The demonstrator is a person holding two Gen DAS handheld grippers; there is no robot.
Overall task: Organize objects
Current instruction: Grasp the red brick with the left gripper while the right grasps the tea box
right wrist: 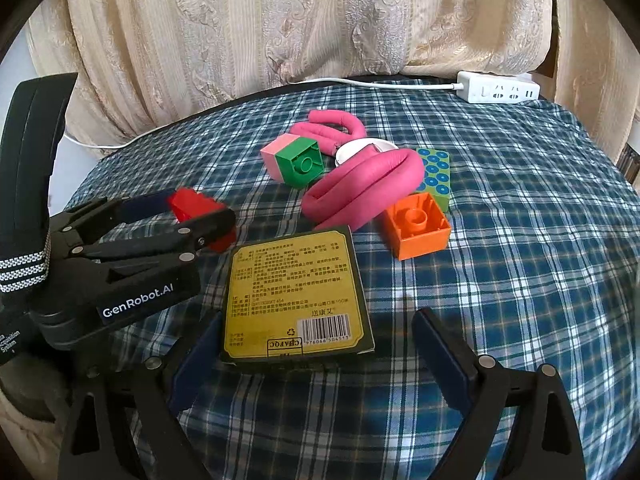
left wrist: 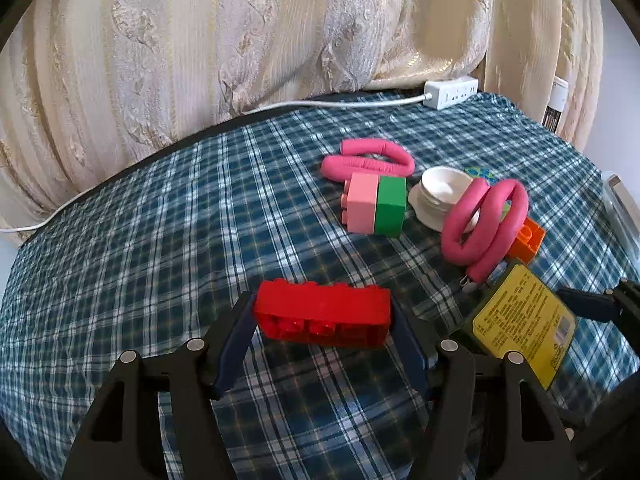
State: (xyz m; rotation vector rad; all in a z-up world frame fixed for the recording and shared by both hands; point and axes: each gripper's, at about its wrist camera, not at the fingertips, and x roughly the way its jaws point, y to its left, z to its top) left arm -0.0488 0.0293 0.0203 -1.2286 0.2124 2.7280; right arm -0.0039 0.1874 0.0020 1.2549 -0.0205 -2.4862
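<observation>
My left gripper (left wrist: 322, 312) is shut on a long red brick (left wrist: 323, 313), its pads on the brick's two ends, just above the plaid cloth; it also shows in the right wrist view (right wrist: 200, 216). My right gripper (right wrist: 316, 328) is open, its fingers either side of a flat yellow box (right wrist: 298, 294) lying on the cloth. Beyond lie a pink-and-green brick pair (left wrist: 376, 210), an orange brick (right wrist: 418, 226), a green dotted brick (right wrist: 436, 178), two pink foam rollers (left wrist: 486, 224) (left wrist: 370, 160) and a white dish (left wrist: 442, 196).
The round table wears a blue plaid cloth (left wrist: 160, 240). A white power strip (right wrist: 500, 88) with its cable lies at the far edge. Cream curtains (left wrist: 240, 40) hang right behind the table.
</observation>
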